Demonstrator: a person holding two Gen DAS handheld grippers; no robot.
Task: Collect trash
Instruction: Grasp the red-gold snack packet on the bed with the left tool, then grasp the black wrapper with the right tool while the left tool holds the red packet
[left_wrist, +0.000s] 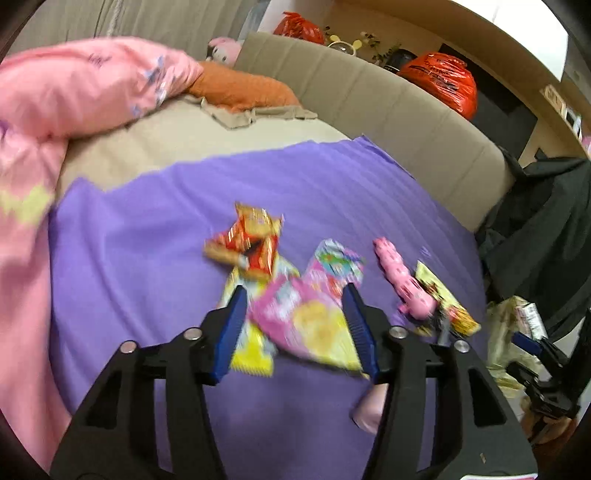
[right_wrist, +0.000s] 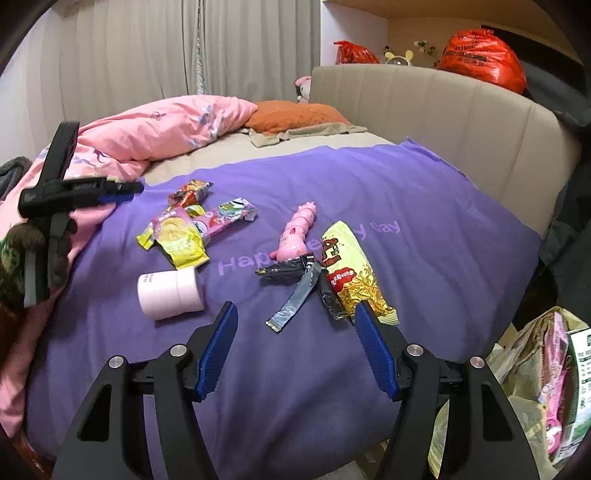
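- Where the room opens behind the bed, pale curtains (right_wrist: 147, 48) hang at the back, a beige padded headboard (right_wrist: 443, 110) curves round the far side, and two orange plastic bags (right_wrist: 484, 55) sit on the shelf beyond it.
- Covering most of the mattress is a purple blanket (right_wrist: 406, 206), with a pink duvet (right_wrist: 159, 129) bunched at its left and an orange pillow (right_wrist: 295, 114) near the headboard.
- Off the bed's right edge stands a pale bag (right_wrist: 535, 369) with cartons and wrappers inside.
- Trash lies scattered on the blanket: a cluster of snack wrappers (right_wrist: 184, 229) to the left, a pink roll (right_wrist: 170, 293) on its side just below them, a pink toy (right_wrist: 297, 236) in the middle, a long yellow noodle packet (right_wrist: 354, 273) beside it, and dark and silver foil scraps (right_wrist: 295, 295) touching that packet.
- Right gripper (right_wrist: 295, 317): fingers spread wide, empty, the right fingertip just over the noodle packet's lower end; whether it touches I cannot tell.
- Left gripper (left_wrist: 295, 295): fingers apart, hovering over the pink and yellow wrapper (left_wrist: 310, 321) without pinching it; that view is blurred.
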